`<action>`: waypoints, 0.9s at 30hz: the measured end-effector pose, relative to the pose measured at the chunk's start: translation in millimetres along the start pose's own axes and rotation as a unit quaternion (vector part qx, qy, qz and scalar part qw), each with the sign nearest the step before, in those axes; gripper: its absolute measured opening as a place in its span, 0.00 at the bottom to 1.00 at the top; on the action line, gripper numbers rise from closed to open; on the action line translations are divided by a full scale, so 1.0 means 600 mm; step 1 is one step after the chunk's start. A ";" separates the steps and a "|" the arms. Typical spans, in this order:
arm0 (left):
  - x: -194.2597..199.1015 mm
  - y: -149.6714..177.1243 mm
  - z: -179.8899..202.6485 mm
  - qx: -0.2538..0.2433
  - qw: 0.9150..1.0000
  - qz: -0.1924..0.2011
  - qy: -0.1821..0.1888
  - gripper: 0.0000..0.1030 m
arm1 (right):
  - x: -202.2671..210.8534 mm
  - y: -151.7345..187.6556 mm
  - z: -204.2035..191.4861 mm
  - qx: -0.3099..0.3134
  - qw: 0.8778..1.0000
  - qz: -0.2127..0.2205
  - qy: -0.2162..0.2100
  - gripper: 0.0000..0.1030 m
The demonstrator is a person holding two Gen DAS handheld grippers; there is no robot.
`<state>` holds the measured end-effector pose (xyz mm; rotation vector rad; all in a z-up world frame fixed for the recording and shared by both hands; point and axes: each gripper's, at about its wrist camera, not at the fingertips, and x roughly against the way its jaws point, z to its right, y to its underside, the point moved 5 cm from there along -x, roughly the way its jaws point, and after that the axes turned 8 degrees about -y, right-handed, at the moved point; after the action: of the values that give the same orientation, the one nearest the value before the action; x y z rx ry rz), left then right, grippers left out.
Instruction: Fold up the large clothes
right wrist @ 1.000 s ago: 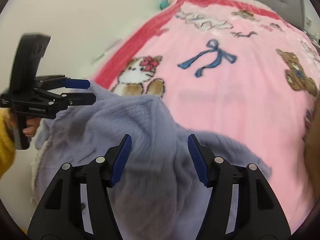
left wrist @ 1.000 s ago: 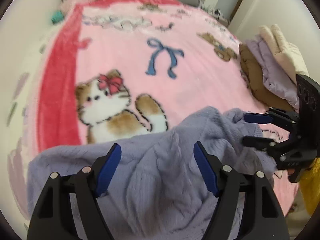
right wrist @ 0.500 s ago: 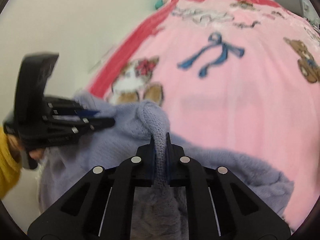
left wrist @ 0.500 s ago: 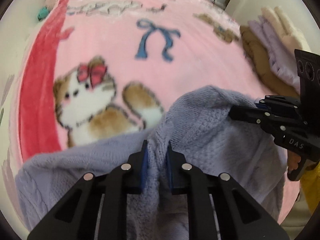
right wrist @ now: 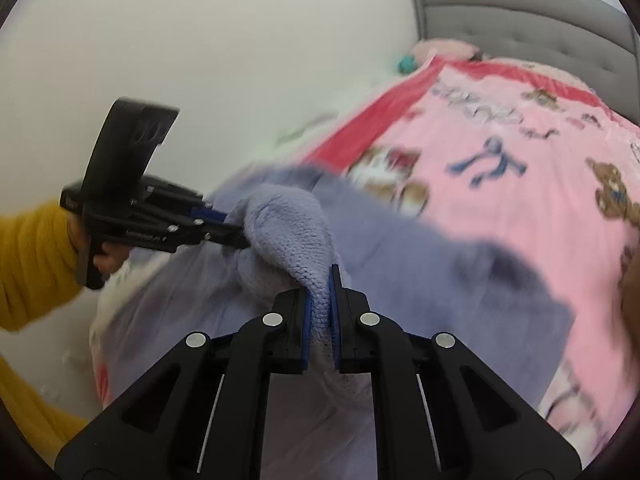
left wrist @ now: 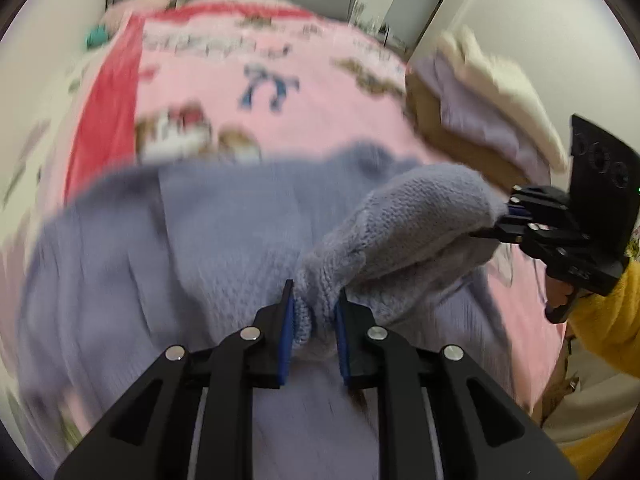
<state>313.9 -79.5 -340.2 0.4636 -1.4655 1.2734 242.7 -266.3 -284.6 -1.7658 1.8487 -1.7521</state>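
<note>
Both pairs of jaws are pinched on the same garment. The left gripper (left wrist: 314, 308) has a bunched fold of the lavender knit sweater (left wrist: 208, 232) squeezed between its blue pads, and its jaws are easing open a little with the knit between them and the pads touching it. The right gripper (right wrist: 320, 292) has its jaws nearly together on a thin ridge of the sweater (right wrist: 288, 224).

The sweater lies rumpled at the near end of the pink cartoon blanket (left wrist: 320, 120), which covers the bed; a lifted hump of knit stretches between the two grippers. From the left wrist view the right gripper (left wrist: 508, 216) bites the far right end of that hump, held by a hand (left wrist: 558, 296) in a mustard-yellow sleeve (left wrist: 608, 320).

On the blanket's right edge, beyond the sweater, sits a pile of clothes (left wrist: 480, 120) in cream, lilac and brown. A grey tufted headboard (right wrist: 520, 12) stands at the blanket's far end.
</note>
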 end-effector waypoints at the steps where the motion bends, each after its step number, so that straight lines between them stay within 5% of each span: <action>1: -0.009 0.025 0.004 0.001 1.000 -0.011 -0.007 0.18 | -0.006 0.019 -0.013 0.000 1.000 -0.008 0.000 0.07; 7: -0.059 0.128 -0.004 0.051 0.998 -0.029 -0.024 0.21 | -0.069 0.136 -0.065 0.026 0.995 -0.080 0.045 0.09; 12: -0.061 0.153 -0.011 0.080 0.997 -0.010 -0.022 0.28 | -0.113 0.191 -0.068 0.036 0.987 -0.129 0.086 0.15; 17: -0.009 0.159 -0.009 0.092 0.995 0.009 -0.031 0.39 | -0.076 0.183 -0.088 0.031 0.992 -0.098 0.075 0.51; 23: 0.068 0.147 0.004 0.126 0.991 0.043 -0.011 0.48 | 0.001 0.133 -0.106 0.027 0.997 -0.048 0.046 0.52; 27: 0.062 0.116 0.030 0.099 0.993 0.068 -0.008 0.61 | 0.005 0.106 -0.074 -0.018 0.998 -0.025 0.050 0.52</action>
<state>236.0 -58.0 -336.3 0.5124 -1.4081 1.5357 170.3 -257.9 -310.9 -1.7847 1.9002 -1.8691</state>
